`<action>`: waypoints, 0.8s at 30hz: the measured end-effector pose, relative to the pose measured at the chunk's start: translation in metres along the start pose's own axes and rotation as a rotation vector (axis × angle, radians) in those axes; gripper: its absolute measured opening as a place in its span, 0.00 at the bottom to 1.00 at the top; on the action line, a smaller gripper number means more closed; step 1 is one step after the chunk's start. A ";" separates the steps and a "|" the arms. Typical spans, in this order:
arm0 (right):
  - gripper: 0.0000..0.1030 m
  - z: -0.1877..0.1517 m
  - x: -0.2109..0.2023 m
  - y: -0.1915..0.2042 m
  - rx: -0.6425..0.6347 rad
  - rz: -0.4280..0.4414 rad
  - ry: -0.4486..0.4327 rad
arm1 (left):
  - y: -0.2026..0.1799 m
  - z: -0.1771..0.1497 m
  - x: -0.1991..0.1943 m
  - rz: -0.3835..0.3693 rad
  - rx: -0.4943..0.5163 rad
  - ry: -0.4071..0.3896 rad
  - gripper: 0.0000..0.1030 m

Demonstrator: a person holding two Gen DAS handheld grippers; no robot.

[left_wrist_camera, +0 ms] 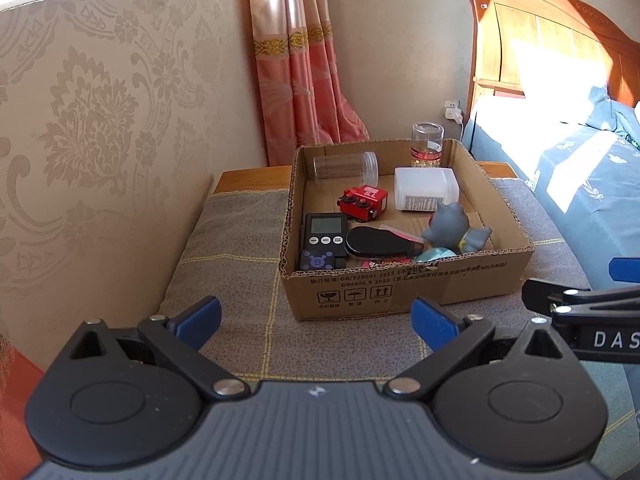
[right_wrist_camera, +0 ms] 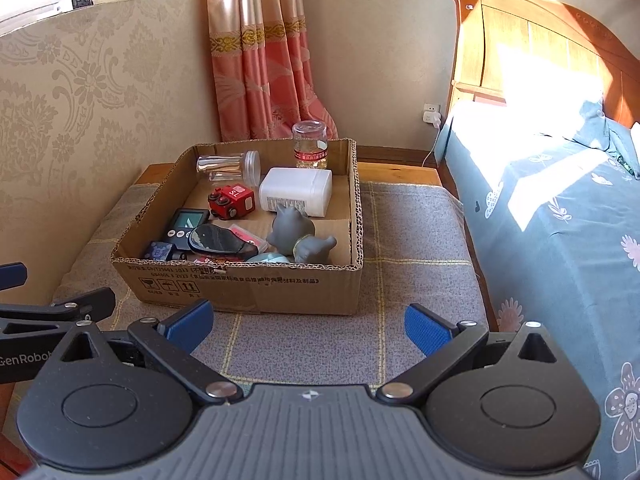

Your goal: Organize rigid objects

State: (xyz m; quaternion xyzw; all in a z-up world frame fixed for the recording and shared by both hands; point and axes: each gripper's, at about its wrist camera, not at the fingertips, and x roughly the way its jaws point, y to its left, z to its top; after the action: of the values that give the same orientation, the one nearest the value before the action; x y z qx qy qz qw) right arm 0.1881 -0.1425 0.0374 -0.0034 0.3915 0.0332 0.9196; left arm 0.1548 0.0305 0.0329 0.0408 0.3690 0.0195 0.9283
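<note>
In the left wrist view, the left gripper (left_wrist_camera: 316, 322) is seen spread wide, with nothing held or touched, above the grey cloth (left_wrist_camera: 240, 336) just short of the box (left_wrist_camera: 400, 284). Inside the box a timer (left_wrist_camera: 323, 232), a red toy (left_wrist_camera: 363, 201), a white bottle (left_wrist_camera: 425, 189) and a grey figure (left_wrist_camera: 452, 227) are lodged.

In the right wrist view, the right gripper (right_wrist_camera: 308, 326) is likewise shown wide apart and empty, near the box (right_wrist_camera: 256, 286); a clear jar (right_wrist_camera: 229, 165) lies toppled at its back
</note>
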 end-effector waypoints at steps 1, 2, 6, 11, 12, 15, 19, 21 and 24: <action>1.00 0.000 0.000 0.000 -0.001 0.000 0.000 | 0.000 0.000 0.000 0.000 0.000 0.000 0.98; 1.00 0.000 0.000 0.000 -0.002 0.000 -0.001 | 0.000 0.000 0.000 0.000 0.001 0.000 0.98; 1.00 0.001 -0.002 0.000 0.001 -0.001 -0.006 | 0.000 0.001 -0.001 0.002 0.002 0.000 0.98; 1.00 0.001 -0.002 0.000 0.001 -0.004 -0.008 | 0.001 0.002 -0.003 0.007 -0.003 -0.002 0.98; 1.00 0.000 -0.002 0.000 0.001 -0.004 -0.008 | 0.000 0.002 -0.003 0.008 -0.003 -0.001 0.98; 1.00 0.000 -0.002 0.000 0.001 -0.006 -0.009 | 0.000 0.002 -0.003 0.009 -0.004 0.003 0.98; 1.00 0.000 -0.003 -0.001 0.003 -0.010 -0.007 | -0.001 0.002 -0.003 0.010 -0.005 0.006 0.98; 1.00 0.000 -0.003 -0.001 0.003 -0.009 -0.007 | -0.001 0.002 -0.003 0.009 -0.005 0.007 0.98; 1.00 0.000 -0.003 -0.001 0.002 -0.011 -0.009 | -0.001 0.002 -0.003 0.010 -0.006 0.006 0.98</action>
State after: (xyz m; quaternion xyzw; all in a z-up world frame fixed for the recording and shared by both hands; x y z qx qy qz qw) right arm 0.1863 -0.1438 0.0396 -0.0044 0.3874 0.0277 0.9215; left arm 0.1539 0.0293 0.0364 0.0400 0.3716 0.0252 0.9272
